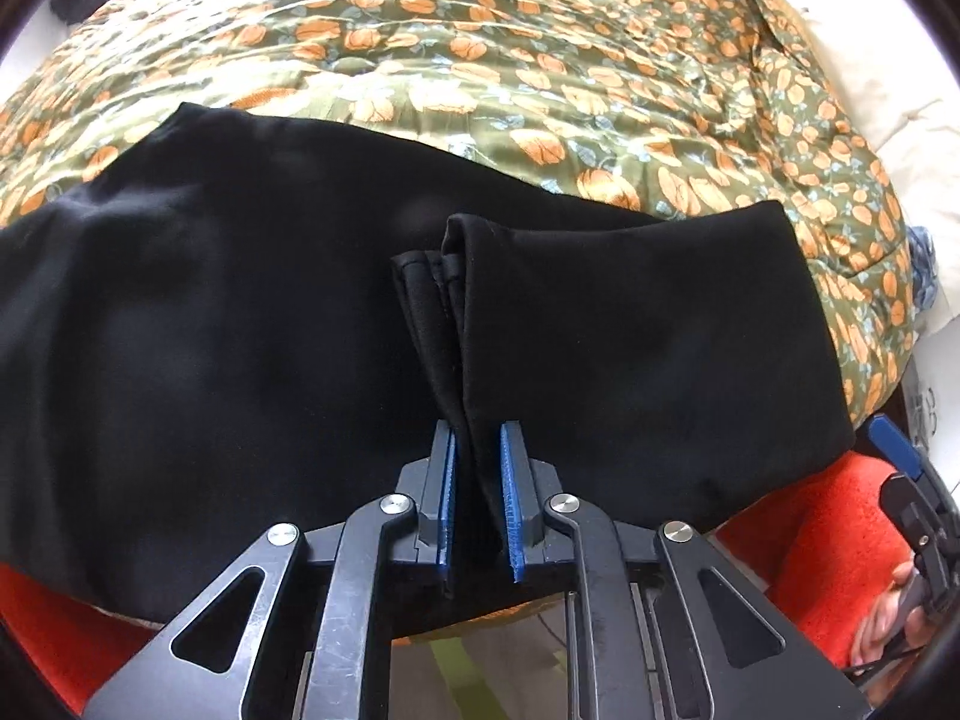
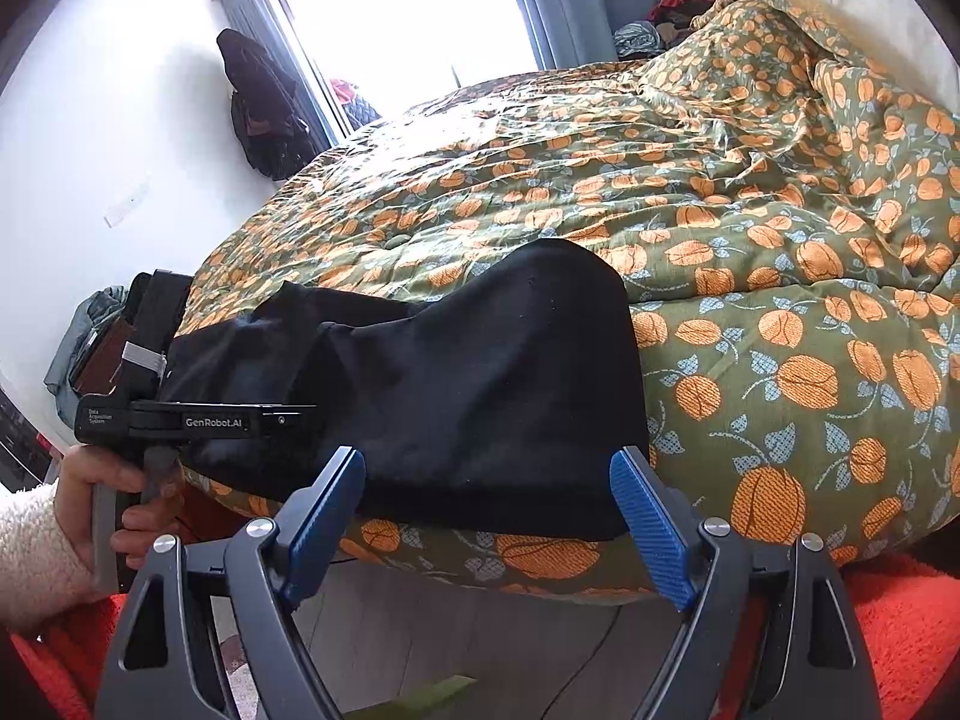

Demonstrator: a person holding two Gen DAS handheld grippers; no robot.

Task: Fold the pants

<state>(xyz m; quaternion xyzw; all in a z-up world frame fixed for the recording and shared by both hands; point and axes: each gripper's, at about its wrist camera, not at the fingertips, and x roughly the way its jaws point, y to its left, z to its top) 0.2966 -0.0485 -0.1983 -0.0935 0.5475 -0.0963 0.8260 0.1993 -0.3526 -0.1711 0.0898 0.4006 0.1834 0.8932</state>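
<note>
Left wrist view
Surface: a bed covered by a green quilt [image 1: 540,60] printed with orange flowers, rumpled toward the far right.
Pants: black pants [image 1: 240,312] lie across the near edge of the bed, spread wide to the left, with a folded part lying to the right.
Left gripper: the left gripper [image 1: 477,480] has its jaws closed almost together on a bunched ridge of the pants fabric, the blue pads [image 1: 513,498] pressing it from both sides.
Near edge: orange-red fleece [image 1: 828,540] shows below the pants at the right and the left.
Right side: part of the other gripper sits at the right edge, with fingers of a hand [image 1: 882,618] around it.

Right wrist view
Surface: the same quilt [image 2: 750,240] fills the middle and right, heaped into folds at the far right.
Pants: the pants [image 2: 480,390] lie on the near left part of the bed, reaching the near edge.
Right gripper: the right gripper [image 2: 486,480] has its jaws spread wide, holding nothing, its tips just in front of the near edge of the pants.
Left gripper: the left gripper body [image 2: 192,420], marked GenRobot.AI, sits at the left edge of the pants, held by a hand [image 2: 114,498] in a pale fleecy sleeve.
Room: a white wall [image 2: 120,150] on the left, a bright window [image 2: 408,18] with grey curtains [image 2: 570,0] far behind the bed, dark clothes [image 2: 264,108] hanging beside it, and a pile of clothes [image 2: 666,18] past the far end of the bed.
Floor: grey floor [image 2: 480,630] shows under the bed's near edge.
</note>
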